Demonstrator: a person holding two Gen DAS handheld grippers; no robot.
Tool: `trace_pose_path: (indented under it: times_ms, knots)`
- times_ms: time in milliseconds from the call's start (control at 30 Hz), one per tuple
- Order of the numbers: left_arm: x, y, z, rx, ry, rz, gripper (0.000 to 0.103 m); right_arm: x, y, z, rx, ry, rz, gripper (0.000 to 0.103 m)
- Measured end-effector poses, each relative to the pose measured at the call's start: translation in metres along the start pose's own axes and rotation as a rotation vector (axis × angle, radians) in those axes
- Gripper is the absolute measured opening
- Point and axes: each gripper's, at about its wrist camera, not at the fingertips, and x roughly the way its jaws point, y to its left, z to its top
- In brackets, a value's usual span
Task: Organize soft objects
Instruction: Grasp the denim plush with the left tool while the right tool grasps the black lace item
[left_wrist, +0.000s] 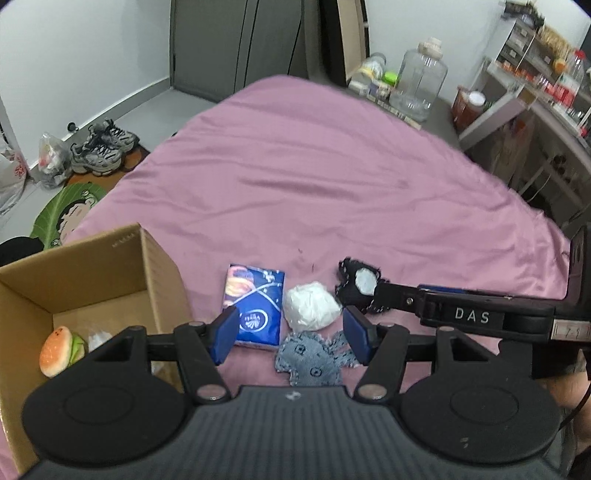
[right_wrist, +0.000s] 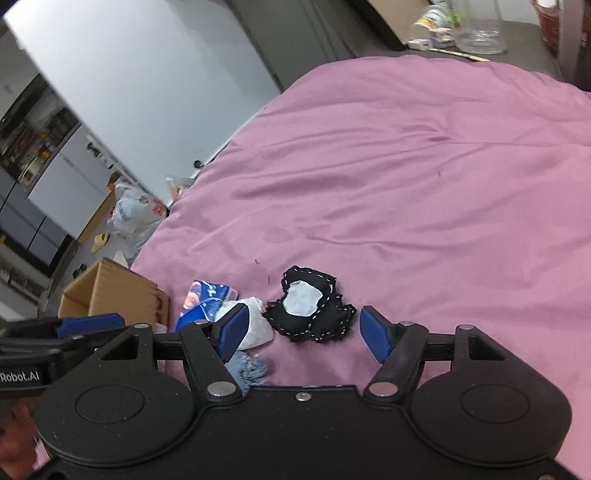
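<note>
At the left edge of the left wrist view, a cardboard box (left_wrist: 110, 269) sits open on the pink bed cover (left_wrist: 314, 177), with a toy burger (left_wrist: 59, 350) inside it at the lower left. Just right of the box lies a blue tissue pack (left_wrist: 253, 306), then a white wad (left_wrist: 312, 310), then a black pouch (left_wrist: 354, 284) with a white patch. Below the wad is a blue denim piece (left_wrist: 310, 358). The left gripper (left_wrist: 290, 334) hangs over them with its jaws wide and nothing between them. The right gripper (right_wrist: 301, 334) is wide too, with nothing in it, and the pouch sits just above its gap. Past the things, the cover is bare and smooth up to its far edge.
</note>
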Motion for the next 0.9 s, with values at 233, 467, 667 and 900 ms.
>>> trace_pose_path:
  times_ms: [233,467,667,900]
  knots:
    - [0.022,-0.017,0.003,0.014,0.079,0.054,0.06,0.009,-0.015,-0.003,0.02,0.039,0.072,0.066]
    - [0.051,-0.031,-0.004,-0.002,0.151,0.082,0.057,0.014,-0.024,-0.005,-0.006,0.022,0.067,0.06]
    - [0.069,-0.036,-0.007,-0.004,0.187,0.11,0.057,0.019,-0.03,-0.002,0.008,0.006,0.115,0.06]
    - [0.081,-0.048,-0.014,0.051,0.209,0.161,0.057,0.02,-0.035,-0.001,0.027,0.005,0.136,0.06]
